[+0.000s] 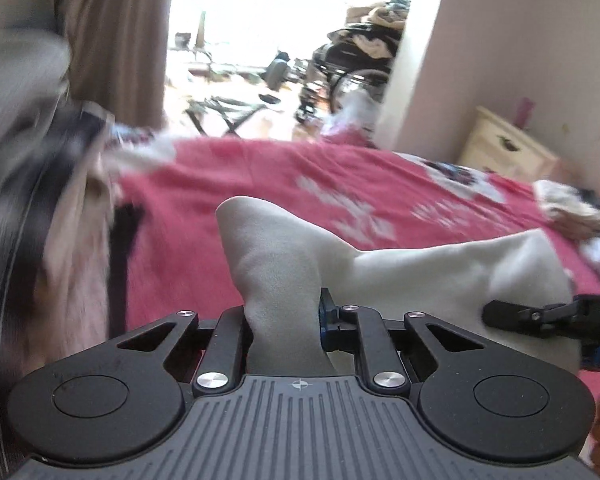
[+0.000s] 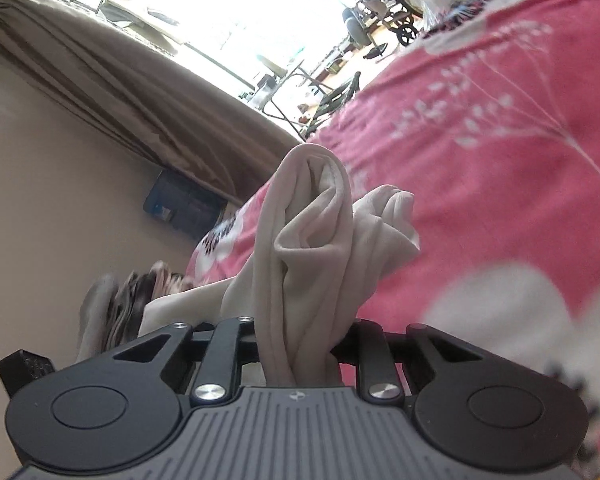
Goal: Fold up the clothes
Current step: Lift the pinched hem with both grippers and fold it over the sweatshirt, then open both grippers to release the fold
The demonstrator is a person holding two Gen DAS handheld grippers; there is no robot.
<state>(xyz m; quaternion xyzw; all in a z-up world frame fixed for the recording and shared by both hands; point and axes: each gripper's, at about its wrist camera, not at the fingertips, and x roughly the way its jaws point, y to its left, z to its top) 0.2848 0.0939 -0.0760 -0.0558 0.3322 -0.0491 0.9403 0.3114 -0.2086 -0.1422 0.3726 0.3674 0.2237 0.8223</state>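
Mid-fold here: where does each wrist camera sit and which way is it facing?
Left wrist: on the left gripper, looking along its jaws, shut on cream cloth, across the pink bedspread to a bright doorway; the right gripper enters at right.
Right wrist: on the right gripper, rolled sideways, jaws shut on bunched cream cloth; brown curtain at left.
Shared: cloth, bedspread, curtain, wheelchair.

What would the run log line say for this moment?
step: fold clothes | left gripper: shut on cream soft cloth garment | right gripper: shut on same garment | under it: pink flowered bedspread
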